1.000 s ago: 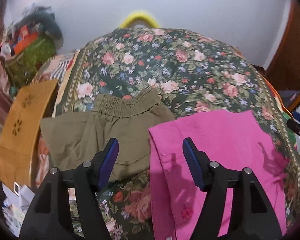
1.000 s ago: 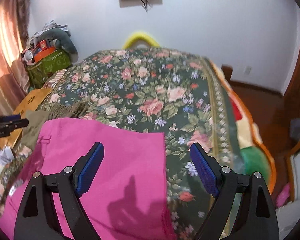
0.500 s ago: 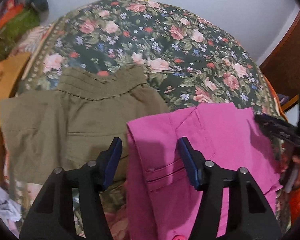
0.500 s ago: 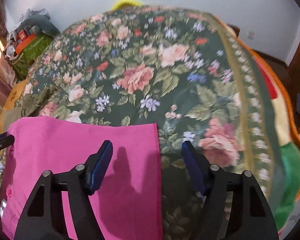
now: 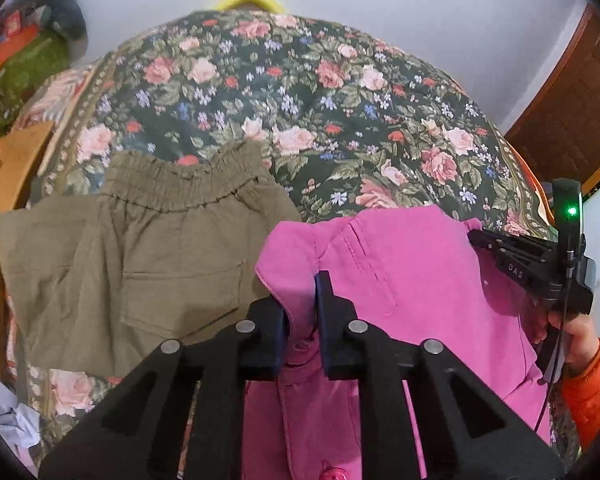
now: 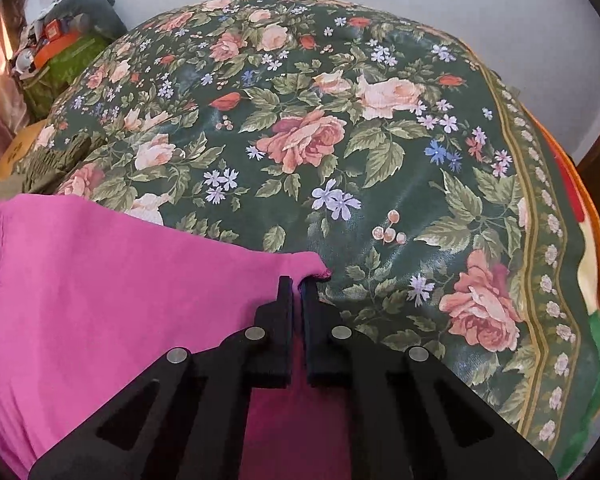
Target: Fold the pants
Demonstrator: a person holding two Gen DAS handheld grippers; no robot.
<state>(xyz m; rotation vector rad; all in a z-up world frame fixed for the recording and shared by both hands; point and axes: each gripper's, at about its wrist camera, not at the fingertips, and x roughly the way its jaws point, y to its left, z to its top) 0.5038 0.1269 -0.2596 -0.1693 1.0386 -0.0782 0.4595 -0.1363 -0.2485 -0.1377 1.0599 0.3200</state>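
Pink pants (image 5: pixel 400 264) lie flat on the near part of a floral bedspread (image 5: pixel 320 92). My left gripper (image 5: pixel 316 280) is closing its jaws on the pants' bunched left edge beside a pocket seam, and the pads pinch the fabric. In the right wrist view, my right gripper (image 6: pixel 296 284) is shut on the far right corner of the pink pants (image 6: pixel 120 280). The same right gripper (image 5: pixel 474 236) shows at the right of the left wrist view, held by a hand in an orange sleeve (image 5: pixel 584 392).
Olive pants (image 5: pixel 140 248) with an elastic waistband lie left of the pink ones. A wooden board (image 5: pixel 8 160) and crumpled paper (image 5: pixel 4 408) sit off the bed's left side. A green bag (image 6: pixel 60 64) stands at the back left. Open bedspread (image 6: pixel 300 120) stretches beyond.
Both grippers have come down onto the pink pants and gone from wide open to pinched on the fabric, the left at its left edge, the right at its far right corner.
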